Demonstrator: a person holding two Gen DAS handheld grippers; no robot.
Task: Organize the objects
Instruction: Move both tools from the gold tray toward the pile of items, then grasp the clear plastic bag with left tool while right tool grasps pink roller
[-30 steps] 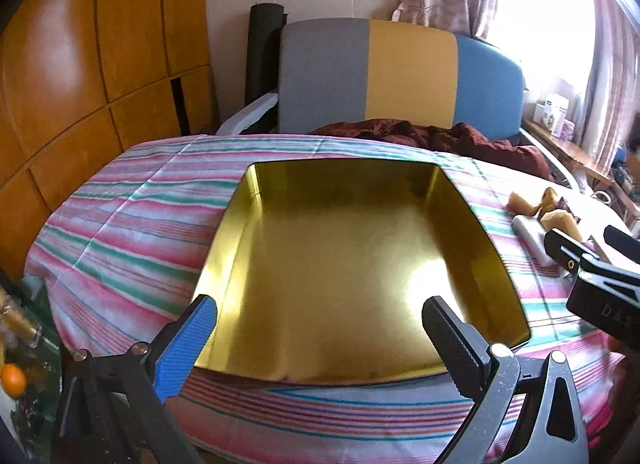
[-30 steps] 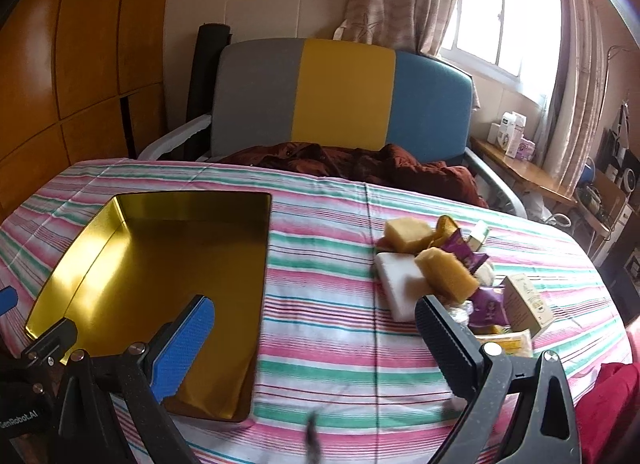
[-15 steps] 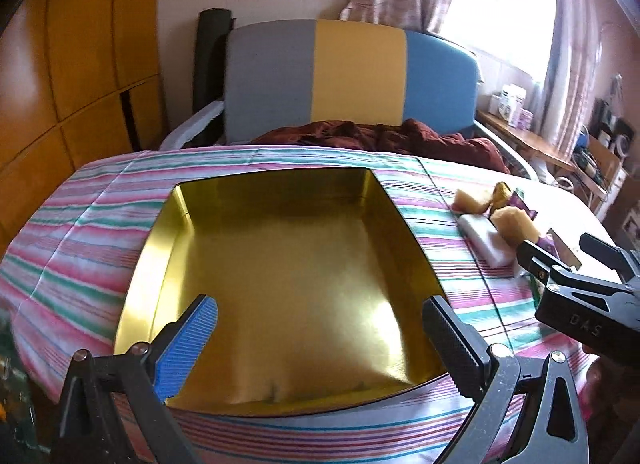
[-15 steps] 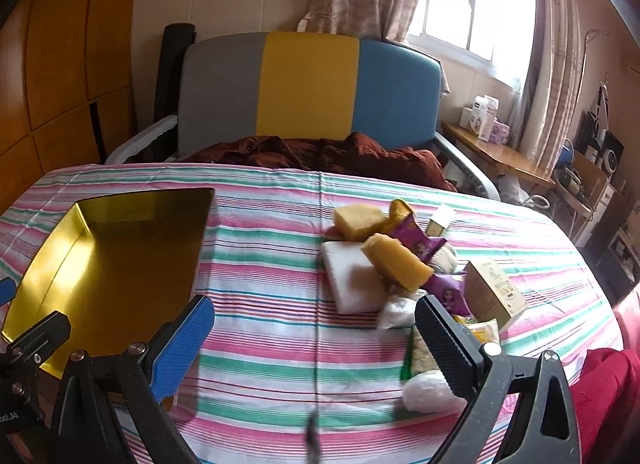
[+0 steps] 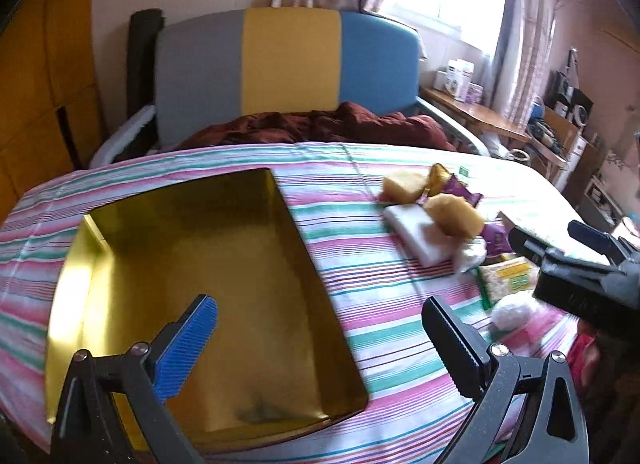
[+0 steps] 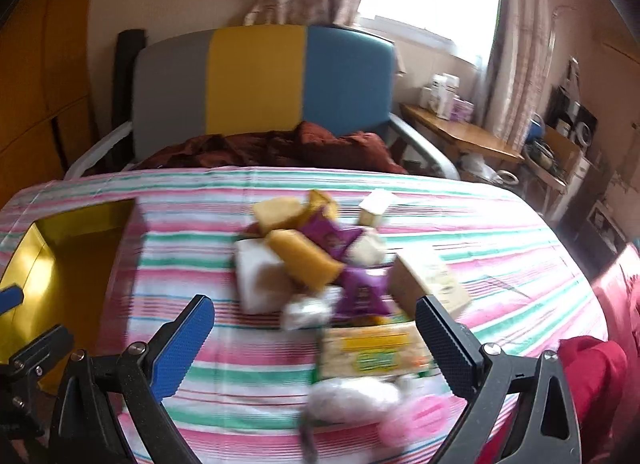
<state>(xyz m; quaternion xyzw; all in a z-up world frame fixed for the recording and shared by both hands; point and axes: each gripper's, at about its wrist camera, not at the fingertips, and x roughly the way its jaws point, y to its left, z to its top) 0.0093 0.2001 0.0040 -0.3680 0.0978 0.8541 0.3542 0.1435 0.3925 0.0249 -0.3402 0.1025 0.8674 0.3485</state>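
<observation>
Your right gripper (image 6: 314, 338) was wide open and held nothing. Your left gripper (image 5: 320, 338) was wide open too, with nothing in it.

The pile of snacks (image 6: 320, 260) lay on the striped cloth (image 6: 500, 224), right in front of your right gripper, at about 12 o'clock from its fingers. The flat yellow-and-green packet (image 6: 370, 352) was the closest thing, lying between the two fingers with its long side running from 9 o'clock to 3 o'clock. Just under it, at 6 o'clock, sat a soft white lump (image 6: 352, 396) and something pink (image 6: 416, 420).

The gold tray (image 5: 192, 264) was empty. It lay right under your left gripper, with its long side running from 6 o'clock up toward 12 o'clock. From your right gripper, the tray was far off at 9 o'clock, well apart from the pile.

So your right hand was much nearer the snacks, and your left hand was nearer the tray. I think the right one should pick first, and it would need to turn or come down flat to grab the packet by its short side.

Some things were hard to see. The right view was blurry, so I could not tell what the white lump or the pink thing were. The white block (image 6: 256, 276) was partly hidden under the yellow sponge cake (image 6: 304, 260). The tray was cut off at the left edge of the right view.
</observation>
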